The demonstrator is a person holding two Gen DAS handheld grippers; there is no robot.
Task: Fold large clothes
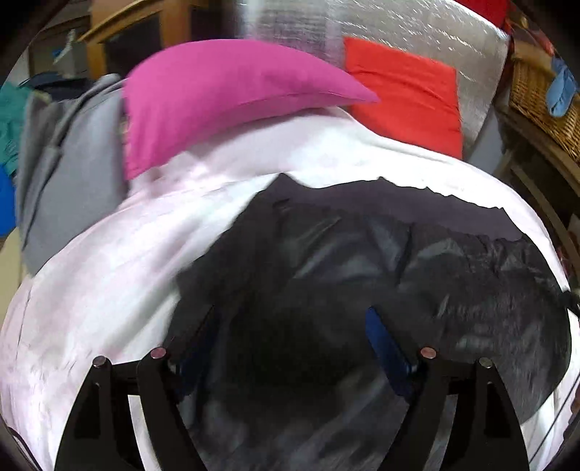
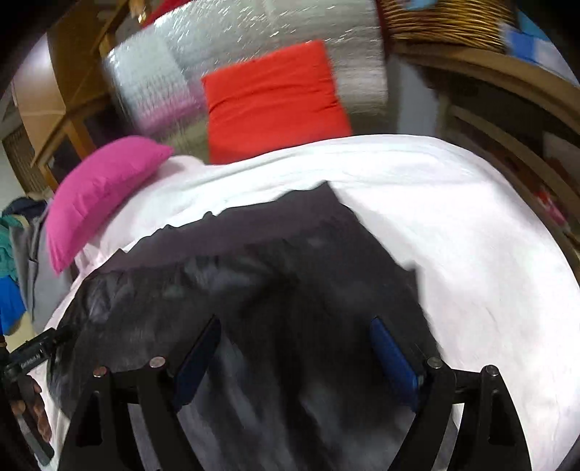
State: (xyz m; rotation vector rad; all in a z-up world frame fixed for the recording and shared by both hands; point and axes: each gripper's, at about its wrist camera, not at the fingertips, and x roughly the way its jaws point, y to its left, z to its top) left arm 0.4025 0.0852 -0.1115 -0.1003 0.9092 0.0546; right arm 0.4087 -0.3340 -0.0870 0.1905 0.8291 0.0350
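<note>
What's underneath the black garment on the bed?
The black garment lies on a white sheet that shows all around it. Whatever sits directly beneath the dark fabric, or folded inside it, is covered.

I'm over a bed with a white sheet [image 1: 108, 275]. A dark garment [image 1: 362, 253] is spread flat on it. Pink pillow [image 1: 203, 94] and red pillow [image 2: 272, 101] sit at the far end.

The dark garment [image 1: 362, 261] is thin cloth with a faint sheen, crinkled, lying on a matt white cotton-like sheet [image 1: 90, 290]. At the upper right of the left wrist frame are a woven wicker basket [image 1: 536, 90] and a glossy, dimpled silver foil panel [image 1: 417, 29], beside matt cloth pillows, pink [image 1: 217, 94] and red [image 1: 406, 101]
</note>
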